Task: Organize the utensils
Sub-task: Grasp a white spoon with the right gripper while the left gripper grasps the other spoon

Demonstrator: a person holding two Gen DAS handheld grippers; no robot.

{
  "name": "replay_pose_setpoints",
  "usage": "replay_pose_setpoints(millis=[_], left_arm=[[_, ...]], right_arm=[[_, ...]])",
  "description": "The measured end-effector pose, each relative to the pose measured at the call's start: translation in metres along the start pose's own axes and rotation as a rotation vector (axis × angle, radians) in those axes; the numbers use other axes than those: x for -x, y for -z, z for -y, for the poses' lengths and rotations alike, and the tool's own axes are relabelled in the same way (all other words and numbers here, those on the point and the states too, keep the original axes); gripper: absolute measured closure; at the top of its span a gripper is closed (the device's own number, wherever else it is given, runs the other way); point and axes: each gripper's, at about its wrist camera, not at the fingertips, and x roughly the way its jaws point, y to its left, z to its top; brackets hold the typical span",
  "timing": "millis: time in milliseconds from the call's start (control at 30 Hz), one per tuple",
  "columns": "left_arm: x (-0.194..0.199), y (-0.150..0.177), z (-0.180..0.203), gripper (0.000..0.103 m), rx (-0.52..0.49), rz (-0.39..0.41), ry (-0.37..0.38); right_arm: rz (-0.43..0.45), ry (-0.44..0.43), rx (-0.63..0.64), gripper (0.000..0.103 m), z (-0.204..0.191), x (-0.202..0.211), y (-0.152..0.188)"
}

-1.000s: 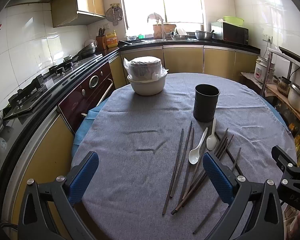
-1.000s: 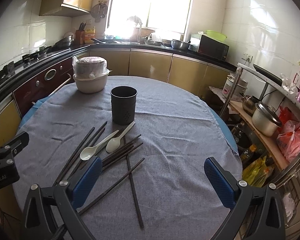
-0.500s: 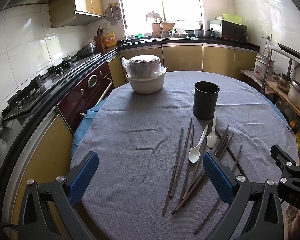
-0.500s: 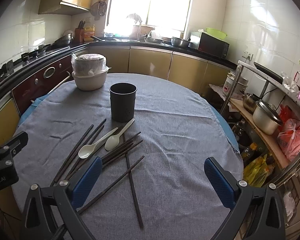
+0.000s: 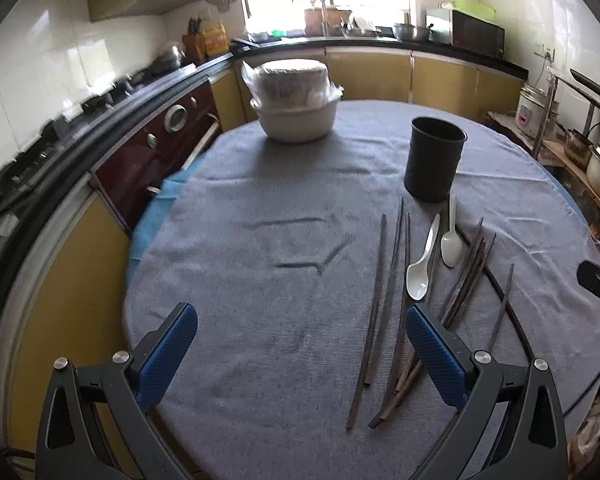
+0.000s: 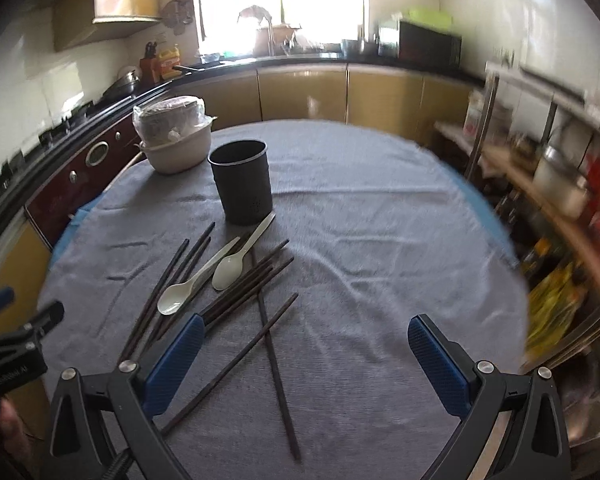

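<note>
A black utensil holder (image 5: 436,159) (image 6: 242,181) stands upright on the grey tablecloth. In front of it lie two white plastic spoons (image 5: 422,261) (image 6: 198,277) and several dark chopsticks (image 5: 390,304) (image 6: 244,298), scattered and crossing. My left gripper (image 5: 300,352) is open and empty, above the near table edge, left of the chopsticks. My right gripper (image 6: 306,356) is open and empty, over the near ends of the chopsticks; one chopstick (image 6: 276,364) lies between its fingers.
A white bowl with a plastic-wrapped stack (image 5: 296,100) (image 6: 176,140) sits at the table's far left. The round table (image 5: 260,264) has a stove and oven (image 5: 156,148) to its left and a shelf with pots (image 6: 556,176) to its right.
Both grippers have moved forward and closer to the table; the utensils look larger. The right view has swung slightly left and is blurred. Nothing on the table has moved.
</note>
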Motion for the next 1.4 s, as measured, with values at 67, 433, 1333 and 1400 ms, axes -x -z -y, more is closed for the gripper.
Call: replay_pose_setpoints(millis=[67, 433, 1333, 1400], left_arm=[[-0.009, -0.001, 0.0, 0.0, -0.001, -0.02, 0.018], [-0.041, 0.001, 0.019, 0.009, -0.081, -0.081, 0.101], [-0.122, -0.025, 0.077, 0.095, -0.14, -0.225, 0.489], [-0.123, -0.025, 0.077, 0.097, -0.14, -0.219, 0.496]], right_arm=[[-0.029, -0.03, -0.032, 0.005, 0.006, -0.011, -0.002], [-0.139, -0.168, -0.149, 0.019, 0.015, -0.057, 0.0], [-0.205, -0.112, -0.141, 0.082, -0.037, -0.212, -0.087], [-0.201, -0.096, -0.124, 0.092, -0.039, -0.212, -0.086]])
